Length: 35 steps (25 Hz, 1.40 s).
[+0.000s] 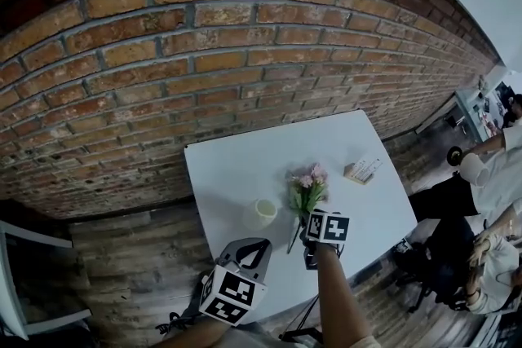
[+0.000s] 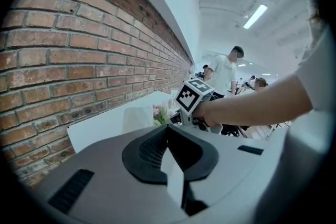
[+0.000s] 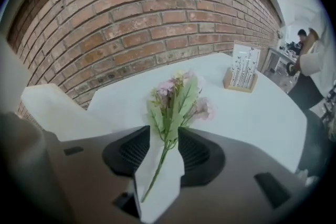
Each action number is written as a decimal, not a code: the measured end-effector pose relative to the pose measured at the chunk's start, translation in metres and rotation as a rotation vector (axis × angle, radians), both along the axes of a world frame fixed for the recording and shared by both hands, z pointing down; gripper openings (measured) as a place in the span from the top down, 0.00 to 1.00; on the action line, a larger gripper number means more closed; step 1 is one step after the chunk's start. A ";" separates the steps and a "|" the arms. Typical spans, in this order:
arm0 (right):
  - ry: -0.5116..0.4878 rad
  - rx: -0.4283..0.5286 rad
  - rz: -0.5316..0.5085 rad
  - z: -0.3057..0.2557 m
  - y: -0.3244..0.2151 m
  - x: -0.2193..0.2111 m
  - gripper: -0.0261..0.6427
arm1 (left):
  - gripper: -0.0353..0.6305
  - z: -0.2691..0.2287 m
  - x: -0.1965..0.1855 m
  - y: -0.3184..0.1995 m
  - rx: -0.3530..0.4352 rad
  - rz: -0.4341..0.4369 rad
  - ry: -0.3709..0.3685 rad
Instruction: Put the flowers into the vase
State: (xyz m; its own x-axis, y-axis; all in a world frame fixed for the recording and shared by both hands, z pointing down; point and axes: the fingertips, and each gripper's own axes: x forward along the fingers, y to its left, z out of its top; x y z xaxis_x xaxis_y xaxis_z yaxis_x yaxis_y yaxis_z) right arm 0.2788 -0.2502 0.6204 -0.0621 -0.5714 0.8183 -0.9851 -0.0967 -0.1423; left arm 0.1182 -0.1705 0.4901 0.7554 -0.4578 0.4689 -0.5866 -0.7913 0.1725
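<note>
A small bunch of pink flowers (image 1: 308,185) with green leaves lies on the white table (image 1: 228,167), just right of a white vase (image 1: 263,213) that stands upright. My right gripper (image 1: 308,244) hangs over the stem end, pointing steeply down. In the right gripper view the flowers (image 3: 176,99) lie ahead and the thin stem runs through the wide gap of my right gripper (image 3: 164,139), which is open, its pads off the stem. My left gripper (image 1: 259,244) hovers near the table's front edge, below the vase, shut and empty (image 2: 168,131).
A wooden card holder (image 1: 363,170) stands at the table's right, also seen in the right gripper view (image 3: 241,73). A brick wall (image 1: 204,37) runs behind the table. People (image 1: 489,200) sit and stand to the right. The floor is wood planks.
</note>
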 end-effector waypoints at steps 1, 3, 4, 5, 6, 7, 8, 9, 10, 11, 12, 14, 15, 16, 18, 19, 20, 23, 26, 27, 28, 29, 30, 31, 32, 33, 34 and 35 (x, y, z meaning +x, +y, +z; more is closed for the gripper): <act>0.002 -0.008 0.000 0.003 -0.003 0.001 0.72 | 0.94 0.000 0.000 -0.001 -0.005 -0.002 0.004; 0.007 -0.032 -0.005 0.009 -0.008 0.002 0.72 | 0.94 0.000 -0.001 -0.002 -0.013 -0.008 0.012; 0.010 -0.046 -0.009 0.013 -0.010 0.002 0.72 | 0.94 0.001 -0.001 -0.002 -0.015 -0.009 0.013; 0.014 -0.060 -0.014 0.016 -0.011 0.002 0.72 | 0.94 0.001 -0.001 -0.002 -0.016 -0.010 0.015; 0.018 -0.075 -0.019 0.020 -0.012 0.002 0.71 | 0.94 0.001 -0.002 -0.003 -0.017 -0.011 0.016; 0.020 -0.091 -0.022 0.024 -0.013 0.003 0.71 | 0.94 0.001 -0.002 -0.004 -0.017 -0.012 0.017; 0.019 -0.107 -0.022 0.027 -0.014 0.003 0.71 | 0.94 0.001 -0.002 -0.005 -0.016 -0.015 0.016; 0.016 -0.122 -0.020 0.030 -0.014 0.004 0.71 | 0.94 0.001 -0.003 -0.005 -0.017 -0.016 0.015; 0.011 -0.134 -0.017 0.033 -0.015 0.004 0.71 | 0.94 0.002 -0.003 -0.006 -0.019 -0.017 0.014; 0.005 -0.145 -0.013 0.035 -0.015 0.005 0.71 | 0.94 0.002 -0.003 -0.007 -0.021 -0.016 0.013; -0.003 -0.154 -0.008 0.037 -0.016 0.005 0.71 | 0.94 0.003 -0.002 -0.007 -0.023 -0.013 0.011; -0.018 -0.170 0.001 0.041 -0.017 0.007 0.71 | 0.94 0.005 -0.001 -0.006 -0.030 -0.006 0.005; -0.023 -0.177 0.004 0.042 -0.017 0.008 0.71 | 0.94 0.006 0.000 -0.006 -0.034 -0.003 0.003; -0.025 -0.184 0.005 0.043 -0.017 0.008 0.71 | 0.94 0.007 0.000 -0.005 -0.037 0.000 0.002; -0.026 -0.196 0.005 0.046 -0.018 0.008 0.72 | 0.94 0.009 0.002 -0.004 -0.043 0.006 0.001; -0.025 -0.203 0.007 0.047 -0.019 0.008 0.73 | 0.94 0.009 0.003 -0.004 -0.047 0.008 0.000; -0.025 -0.208 0.009 0.049 -0.019 0.008 0.74 | 0.94 0.010 0.004 -0.003 -0.051 0.011 -0.001; -0.032 -0.215 0.018 0.052 -0.022 0.008 0.75 | 0.94 0.013 0.004 -0.003 -0.059 0.015 -0.005; -0.040 -0.220 0.023 0.055 -0.025 0.008 0.78 | 0.94 0.014 0.003 -0.004 -0.064 0.013 -0.007; -0.043 -0.221 0.023 0.055 -0.025 0.008 0.78 | 0.94 0.015 0.003 -0.003 -0.067 0.012 -0.007; -0.046 -0.221 0.023 0.056 -0.025 0.008 0.79 | 0.94 0.015 0.002 -0.003 -0.070 0.011 -0.007; -0.049 -0.218 0.021 0.056 -0.026 0.008 0.80 | 0.94 0.016 0.002 -0.002 -0.074 0.010 -0.007; -0.052 -0.214 0.020 0.056 -0.026 0.008 0.81 | 0.94 0.016 0.002 -0.002 -0.076 0.010 -0.008; -0.055 -0.211 0.019 0.056 -0.027 0.008 0.82 | 0.94 0.017 0.001 -0.002 -0.078 0.010 -0.007; -0.056 -0.209 0.021 0.056 -0.028 0.008 0.82 | 0.94 0.017 0.001 -0.001 -0.080 0.009 -0.007; -0.054 -0.207 0.023 0.055 -0.028 0.009 0.83 | 0.94 0.016 0.001 -0.001 -0.081 0.008 -0.006; -0.051 -0.205 0.026 0.054 -0.029 0.009 0.84 | 0.94 0.016 0.000 -0.001 -0.081 0.008 -0.005; -0.048 -0.203 0.027 0.054 -0.029 0.009 0.86 | 0.94 0.016 0.000 -0.001 -0.081 0.009 -0.004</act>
State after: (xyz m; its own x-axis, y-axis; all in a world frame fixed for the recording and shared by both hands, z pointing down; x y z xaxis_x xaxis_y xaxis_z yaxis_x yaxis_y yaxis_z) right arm 0.2877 -0.2797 0.6741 -0.0906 -0.3975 0.9131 -0.9744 -0.1539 -0.1637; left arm 0.1183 -0.1718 0.5062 0.7570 -0.4118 0.5073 -0.5807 -0.7799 0.2335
